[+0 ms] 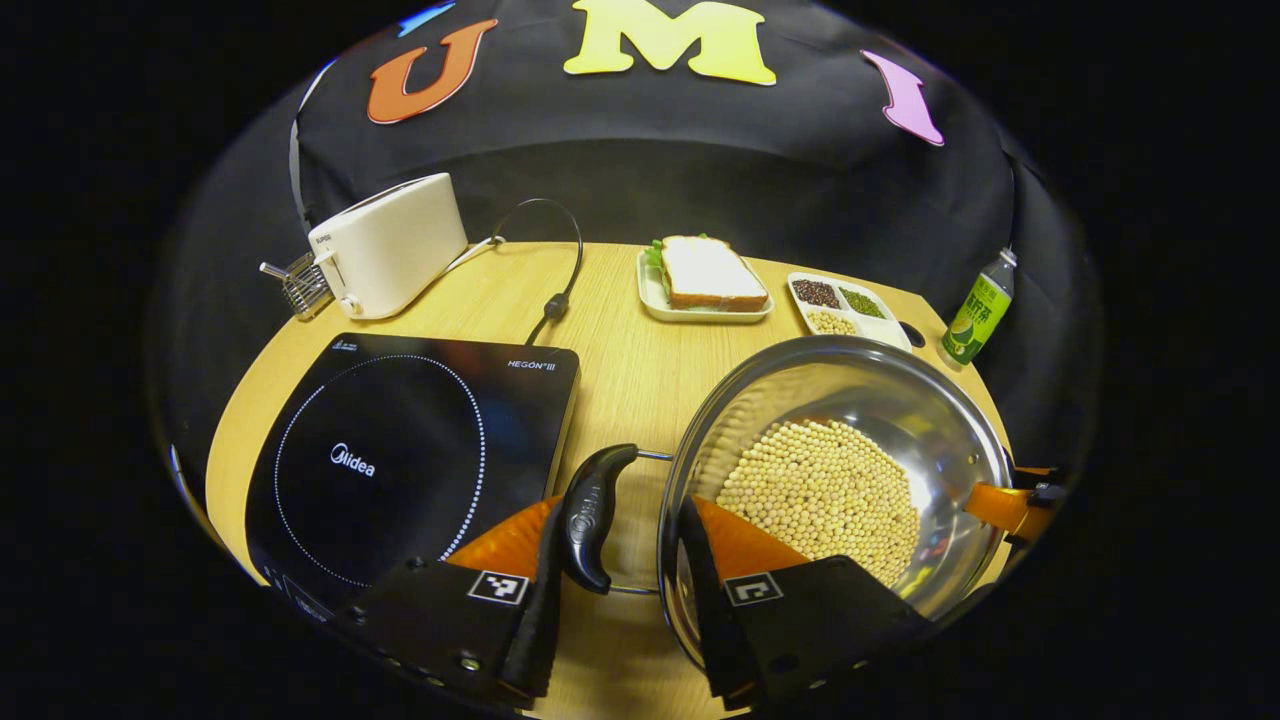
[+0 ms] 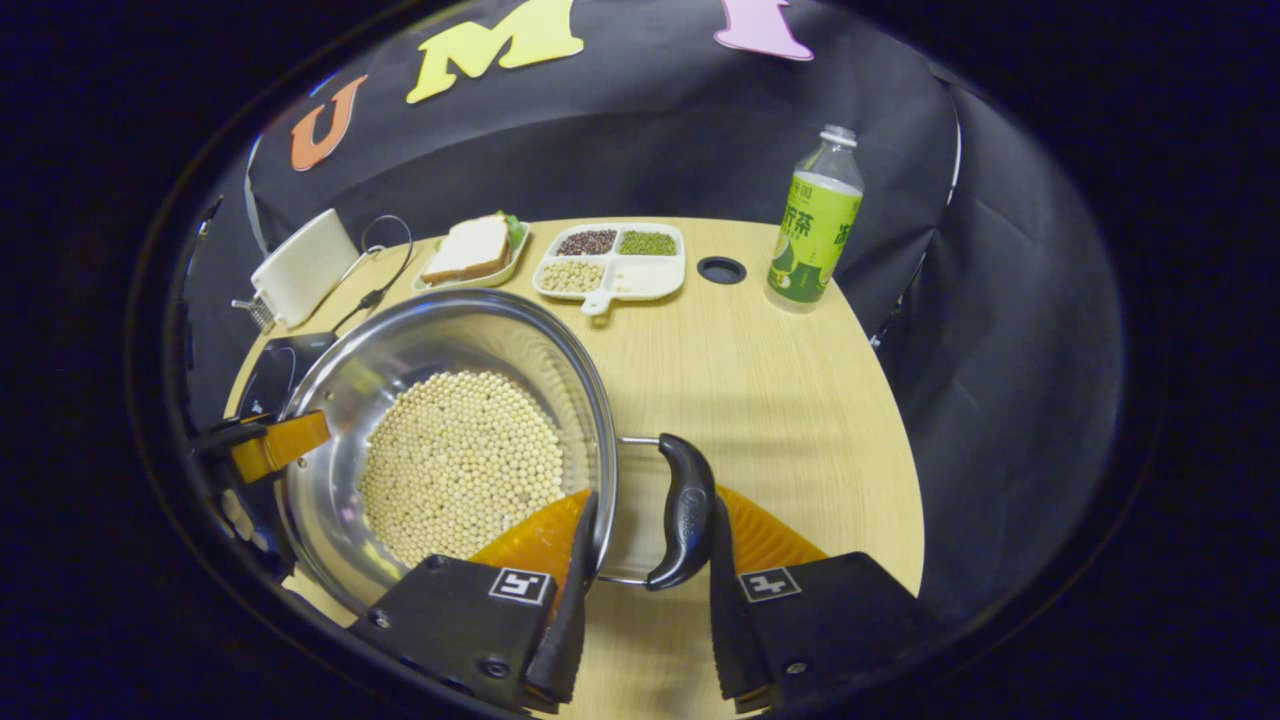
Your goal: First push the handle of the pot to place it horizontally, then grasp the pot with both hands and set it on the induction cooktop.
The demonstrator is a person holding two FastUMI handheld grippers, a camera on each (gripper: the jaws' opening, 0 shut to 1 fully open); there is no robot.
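Pots: one steel pot (image 1: pixel 880 400) (its beans are too many to count)
Pot handles: two, a left handle (image 1: pixel 592 515) and a right handle (image 2: pixel 685 510)
Cooktops: one induction cooktop (image 1: pixel 400 450)
Toasters: one toaster (image 1: pixel 385 245)
Sandwiches: one sandwich (image 1: pixel 708 272) on one plate (image 1: pixel 655 300)
Divided dishes: one divided dish (image 2: pixel 612 262), four compartments
Bottles: one bottle (image 2: pixel 812 225)
Grippers: two, left gripper (image 1: pixel 620 590) and right gripper (image 2: pixel 645 590)

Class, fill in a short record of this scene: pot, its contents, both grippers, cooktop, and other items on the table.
pot: steel pot on the wooden table, beside the cooktop, not on it
contents: pale beans
left gripper: fingers astride one black handle and the rim
right gripper: fingers astride the other handle and the rim
cooktop: black induction cooktop, bare
other items: toaster, sandwich, divided dish, bottle
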